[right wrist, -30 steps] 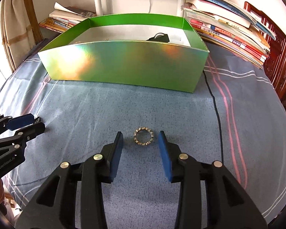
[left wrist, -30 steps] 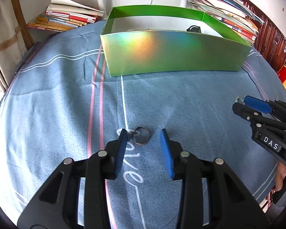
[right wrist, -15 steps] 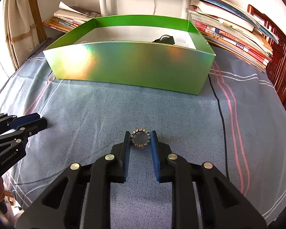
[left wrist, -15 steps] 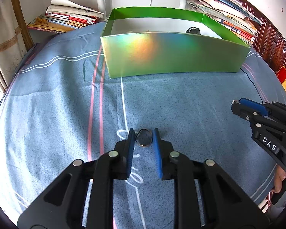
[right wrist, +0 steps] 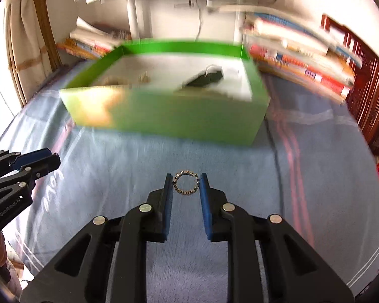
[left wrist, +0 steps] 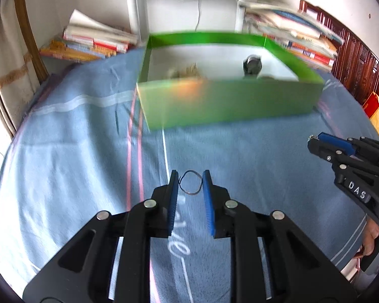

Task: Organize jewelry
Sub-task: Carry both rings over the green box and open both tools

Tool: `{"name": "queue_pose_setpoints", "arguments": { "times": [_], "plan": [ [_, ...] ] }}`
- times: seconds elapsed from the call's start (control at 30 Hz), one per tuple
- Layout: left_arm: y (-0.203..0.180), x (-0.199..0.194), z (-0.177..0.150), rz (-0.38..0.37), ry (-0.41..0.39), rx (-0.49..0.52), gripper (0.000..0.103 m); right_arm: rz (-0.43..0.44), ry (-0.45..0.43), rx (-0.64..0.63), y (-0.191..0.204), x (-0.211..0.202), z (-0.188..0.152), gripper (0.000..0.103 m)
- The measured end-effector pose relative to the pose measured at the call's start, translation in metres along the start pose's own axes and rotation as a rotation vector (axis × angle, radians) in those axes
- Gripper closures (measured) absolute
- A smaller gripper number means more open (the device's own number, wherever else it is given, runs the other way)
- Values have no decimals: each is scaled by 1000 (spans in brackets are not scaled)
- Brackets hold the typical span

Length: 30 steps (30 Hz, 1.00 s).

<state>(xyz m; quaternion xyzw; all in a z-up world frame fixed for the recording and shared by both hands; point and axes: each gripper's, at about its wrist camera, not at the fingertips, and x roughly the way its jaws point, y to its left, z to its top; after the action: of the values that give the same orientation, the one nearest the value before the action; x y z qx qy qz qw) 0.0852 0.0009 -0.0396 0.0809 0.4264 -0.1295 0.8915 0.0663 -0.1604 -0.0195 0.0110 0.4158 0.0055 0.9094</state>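
Observation:
A thin plain ring [left wrist: 190,182] hangs clear of the blue bedspread, pinched between the blue pads of my left gripper [left wrist: 190,183]. In the right wrist view a studded ring [right wrist: 186,182] is clamped the same way in my right gripper [right wrist: 186,182], also lifted off the cloth. Beyond both stands a shiny green box [left wrist: 227,106] [right wrist: 164,116], open at the top, with a black watch-like piece [left wrist: 252,65] [right wrist: 204,77] and gold-coloured jewelry [left wrist: 189,72] lying inside. Each gripper shows in the other's view: the right one [left wrist: 313,141] at the right edge, the left one [right wrist: 54,157] at the left edge.
Stacks of books and magazines [left wrist: 93,45] [right wrist: 303,58] lie behind the box on both sides, under a white desk leg [left wrist: 136,7]. The blue bedspread [left wrist: 63,176] has pink and white stripes. Dark wooden furniture [left wrist: 361,63] stands at the right. A person's fingers [left wrist: 371,237] hold the right gripper.
Both grippers closed onto their rings, then rose with them off the bedspread. The views now look further into the green box and are blurred by the motion.

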Motion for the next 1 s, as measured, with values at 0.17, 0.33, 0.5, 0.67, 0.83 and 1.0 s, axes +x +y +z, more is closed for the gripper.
{"name": "queue_pose_setpoints", "arguments": {
  "times": [0.17, 0.33, 0.5, 0.67, 0.83, 1.0],
  "plan": [
    [0, -14, 32, 22, -86, 26, 83, -13, -99, -2, -7, -20, 45, 82],
    [2, -22, 81, 54, -175, 43, 83, -20, -162, 0, -13, -21, 92, 82],
    [15, -2, 132, 46, -195, 20, 83, 11, -116, 47, -21, 15, 121, 82],
    [26, 50, 146, 37, -91, -24, 83, 16, -28, 85, -26, 58, 116, 82],
    [22, 79, 140, 43, -43, -19, 83, 5, 13, 70, -21, 79, 111, 82],
    [23, 88, 138, 47, -32, -20, 78, 11, 36, 95, -24, 86, 111, 73]
  ]
}}
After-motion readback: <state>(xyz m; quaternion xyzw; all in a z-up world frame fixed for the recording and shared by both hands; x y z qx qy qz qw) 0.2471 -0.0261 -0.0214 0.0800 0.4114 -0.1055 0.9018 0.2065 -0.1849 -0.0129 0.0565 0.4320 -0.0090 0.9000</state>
